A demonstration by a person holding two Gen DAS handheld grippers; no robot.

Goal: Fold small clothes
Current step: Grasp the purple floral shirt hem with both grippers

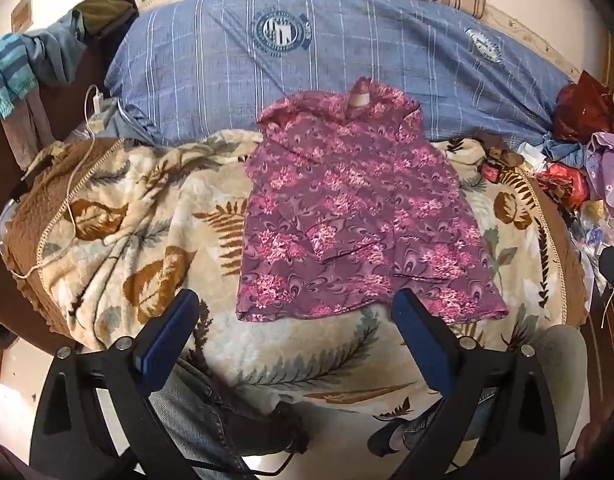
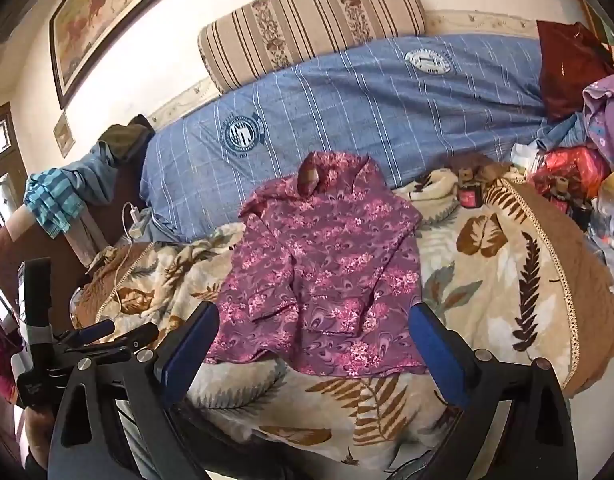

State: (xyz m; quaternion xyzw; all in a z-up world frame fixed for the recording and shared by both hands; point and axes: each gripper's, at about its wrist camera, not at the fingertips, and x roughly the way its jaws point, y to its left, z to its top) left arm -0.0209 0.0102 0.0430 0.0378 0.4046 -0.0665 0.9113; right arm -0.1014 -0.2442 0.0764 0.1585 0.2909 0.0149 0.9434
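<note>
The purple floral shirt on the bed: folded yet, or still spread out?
Partly folded. The purple floral shirt lies flat on the leaf-print blanket, sleeves turned in over its body, full length unfolded.

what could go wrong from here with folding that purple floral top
1. The purple floral top lies on a rumpled leaf-print blanket; a low pinch might catch the blanket too.
2. Its sleeves look folded in already, so lifting the hem with the open left gripper or right gripper may let them slide out.
3. The collar end rests against the blue striped quilt, leaving little flat room for folding that way.
</note>
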